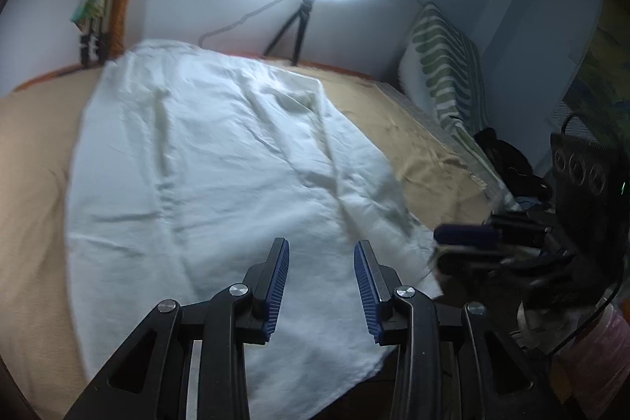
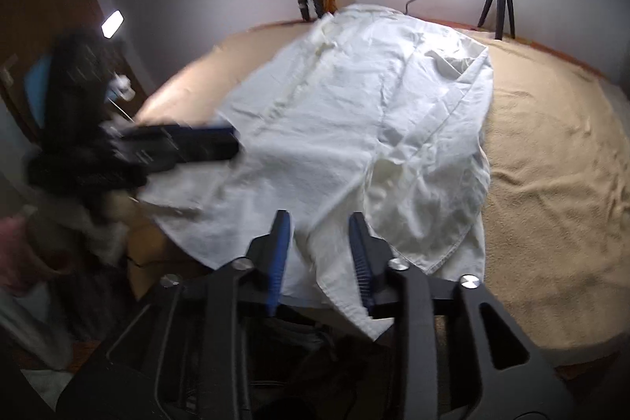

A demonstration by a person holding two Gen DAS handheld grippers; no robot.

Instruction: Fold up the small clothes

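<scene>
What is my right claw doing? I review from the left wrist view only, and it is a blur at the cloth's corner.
Observer: The right wrist view shows the right claw open, and the white garment's near hem lies loose between its fingers.
Operator: And my left claw, seen from there?
Observer: The left claw shows side-on and blurred, reaching in over the garment's left edge. I cannot tell whether it touches.
Operator: Anything further left of me?
Observer: A small lit panel glows at the far left.
</scene>
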